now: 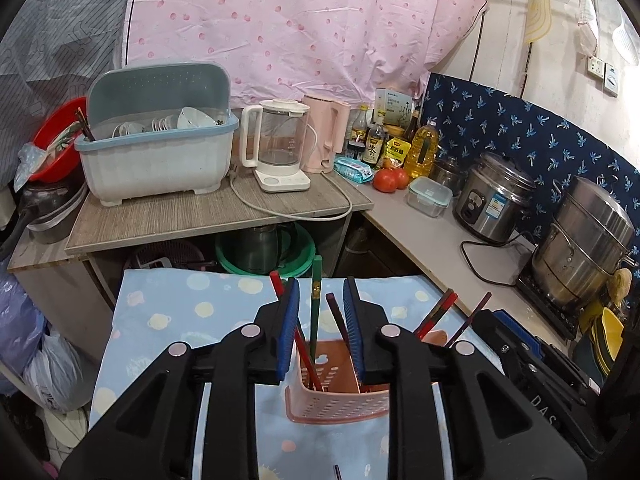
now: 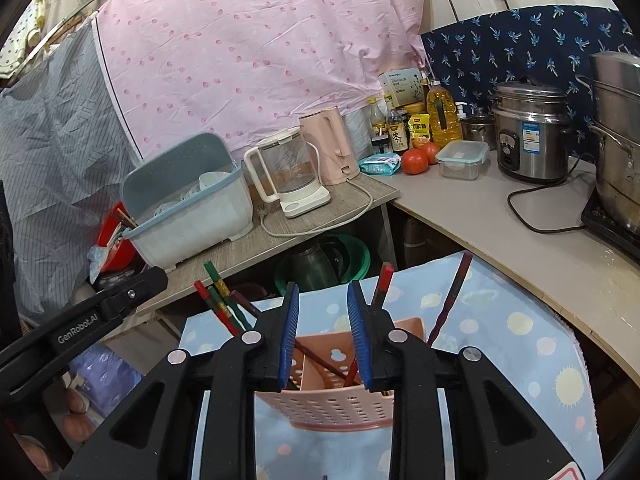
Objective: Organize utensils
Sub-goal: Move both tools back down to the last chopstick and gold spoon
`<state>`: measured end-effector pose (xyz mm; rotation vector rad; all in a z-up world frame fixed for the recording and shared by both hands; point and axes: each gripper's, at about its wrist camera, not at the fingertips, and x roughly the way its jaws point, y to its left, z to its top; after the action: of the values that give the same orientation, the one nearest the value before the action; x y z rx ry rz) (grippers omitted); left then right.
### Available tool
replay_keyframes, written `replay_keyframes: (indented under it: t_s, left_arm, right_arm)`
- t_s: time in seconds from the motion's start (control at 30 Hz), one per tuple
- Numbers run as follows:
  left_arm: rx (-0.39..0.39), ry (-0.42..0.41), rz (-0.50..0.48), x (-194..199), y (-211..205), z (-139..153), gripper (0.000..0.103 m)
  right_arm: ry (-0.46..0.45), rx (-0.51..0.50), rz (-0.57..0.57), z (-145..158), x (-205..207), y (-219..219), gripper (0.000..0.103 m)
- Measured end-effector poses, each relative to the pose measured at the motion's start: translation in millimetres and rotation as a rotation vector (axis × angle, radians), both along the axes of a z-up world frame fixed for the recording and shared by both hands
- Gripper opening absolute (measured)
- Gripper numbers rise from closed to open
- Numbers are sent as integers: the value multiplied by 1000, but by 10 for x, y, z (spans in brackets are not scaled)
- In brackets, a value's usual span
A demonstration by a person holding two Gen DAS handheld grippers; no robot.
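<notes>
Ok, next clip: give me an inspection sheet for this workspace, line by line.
Surface: blue patterned cloth covers the work table.
Job's things: pink utensil holder stands on the cloth, chopsticks standing in its compartments.
Clutter: one dark stick lies on the cloth by the near edge.
Grippers: left gripper and right gripper both open, empty, above the holder.
Cables: kettle cord and rice cooker cord on the counters.
Surroundings: dish rack, tomatoes, steamer pot.
</notes>
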<state>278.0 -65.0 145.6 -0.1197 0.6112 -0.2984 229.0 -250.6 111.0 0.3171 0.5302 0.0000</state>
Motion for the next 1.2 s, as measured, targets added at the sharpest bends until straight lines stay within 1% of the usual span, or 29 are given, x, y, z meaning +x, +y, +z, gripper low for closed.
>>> replay_keyframes:
  t_s: [0.37, 0.47, 0.5, 0.67, 0.8, 1.03, 1.13, 1.2]
  left_arm:
    - [14, 19, -14, -260, -14, -39, 23]
    - [18, 22, -16, -347, 6, -55, 26]
    - [20, 23, -17, -385, 15, -68, 28]
    - [36, 39, -29, -600, 80, -203, 29]
    - [53, 75, -41, -819, 150, -426, 29]
    - [75, 201, -58, -1241, 277, -1034, 29]
    - [100, 252, -66, -1423, 323, -1294, 29]
    - [99, 284, -66, -1532, 369, -1435, 29]
  right_arm:
    - [10, -4, 23, -51, -284, 149, 26]
    - [12, -10, 26, -64, -382, 172, 26]
    - [13, -13, 26, -76, -424, 181, 26]
    - [42, -35, 33, -225, -670, 208, 26]
    - [91, -54, 44, -468, -946, 265, 26]
    - [223, -69, 85, -1067, -1532, 450, 26]
    - [269, -73, 95, -1274, -1737, 504, 26]
    - [301, -73, 105, -1406, -1865, 550, 26]
